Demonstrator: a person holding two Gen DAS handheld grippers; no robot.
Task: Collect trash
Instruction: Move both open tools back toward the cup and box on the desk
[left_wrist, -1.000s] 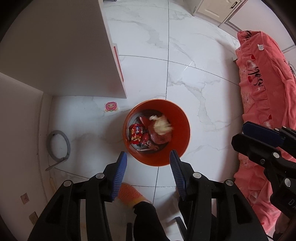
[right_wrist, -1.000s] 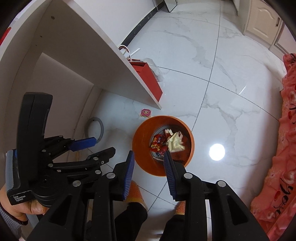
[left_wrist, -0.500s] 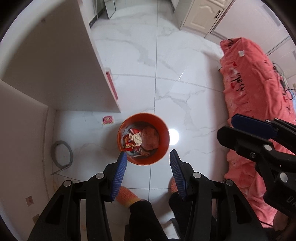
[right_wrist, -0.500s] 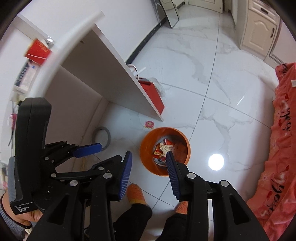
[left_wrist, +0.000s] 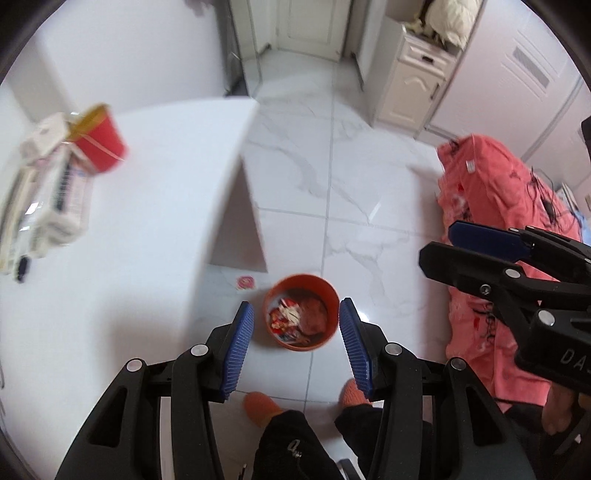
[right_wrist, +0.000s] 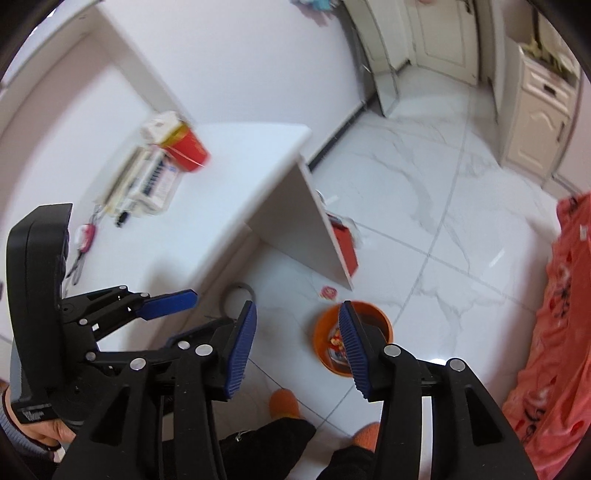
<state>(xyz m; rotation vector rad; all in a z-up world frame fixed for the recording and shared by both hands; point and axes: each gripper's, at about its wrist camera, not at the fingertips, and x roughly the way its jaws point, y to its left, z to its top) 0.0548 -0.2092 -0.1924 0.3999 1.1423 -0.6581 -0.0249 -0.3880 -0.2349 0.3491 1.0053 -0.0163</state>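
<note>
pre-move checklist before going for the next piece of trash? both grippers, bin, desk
1. Left gripper empty, jaws apart: ok.
2. Right gripper empty, jaws apart: ok.
3. Orange bin upright on the floor, trash inside, nothing over its rim: ok.
4. Next target picked: cannot tell; the desk items are motion-blurred. Red cup and the stacked papers sit on the white desk.
5. Floor litter: not ok; a small pink wrapper lies beside the bin.
</note>
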